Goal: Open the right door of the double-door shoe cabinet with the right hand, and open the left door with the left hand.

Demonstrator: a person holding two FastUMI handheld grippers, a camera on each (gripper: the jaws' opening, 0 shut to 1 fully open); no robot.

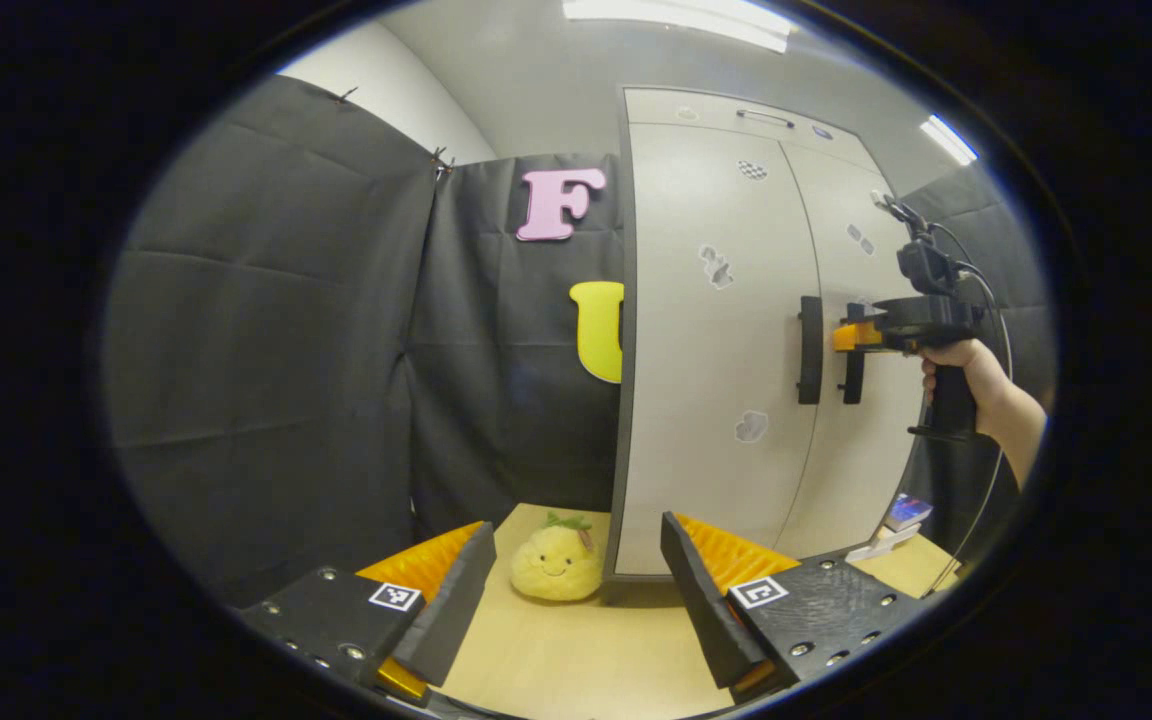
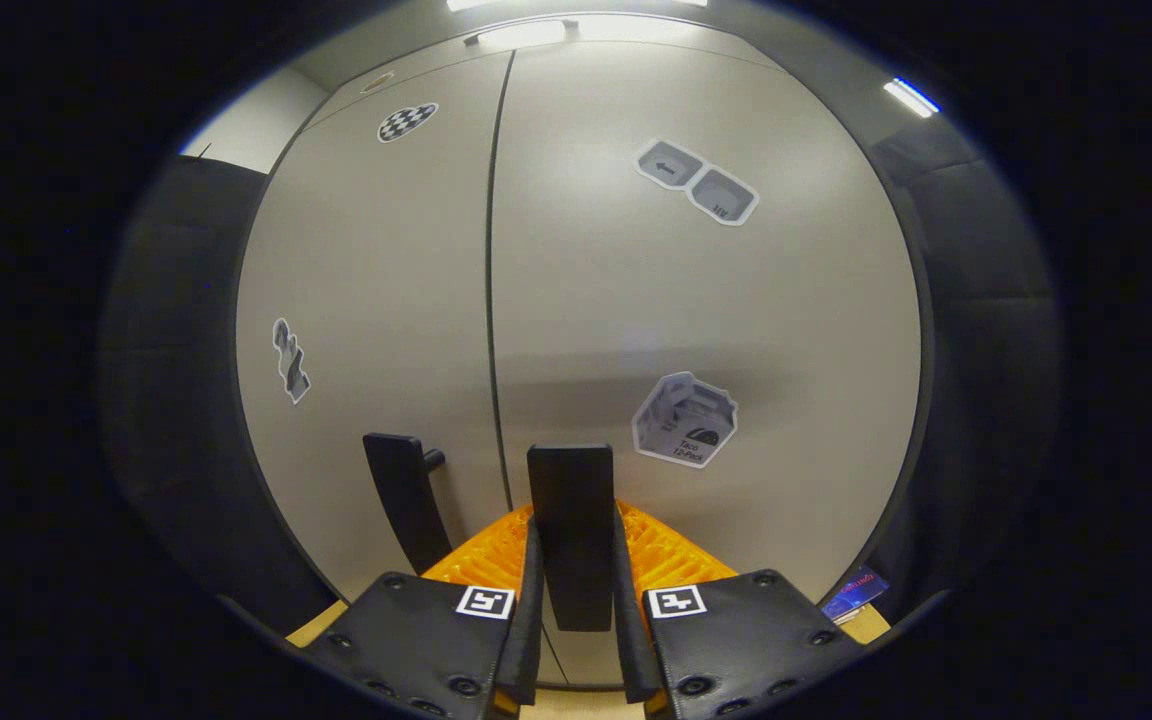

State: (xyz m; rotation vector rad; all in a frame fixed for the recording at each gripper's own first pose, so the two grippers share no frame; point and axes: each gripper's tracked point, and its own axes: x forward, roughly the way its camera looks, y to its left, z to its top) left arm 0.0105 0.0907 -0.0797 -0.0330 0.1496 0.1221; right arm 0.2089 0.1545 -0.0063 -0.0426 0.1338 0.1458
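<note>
The pale grey shoe cabinet [image 1: 716, 250] stands on the table with both doors shut. Two black vertical handles sit side by side at the middle seam: the left door handle [image 1: 810, 350] and the right door handle [image 1: 853, 375]. A hand holds my right gripper [image 1: 851, 335] at the right handle. In the right gripper view, my right gripper [image 2: 574, 520] is shut on the right door handle [image 2: 570, 500], with the left door handle [image 2: 404, 500] just to its left. My left gripper [image 1: 577, 525] hangs open and empty, well short of the cabinet's left front corner.
A yellow plush toy [image 1: 557, 565] sits on the wooden table [image 1: 576, 650] beside the cabinet's left corner, between my left fingers in the view. A small blue packet [image 1: 906, 512] and a white item [image 1: 881, 545] lie at the cabinet's right. Black cloth walls surround the booth.
</note>
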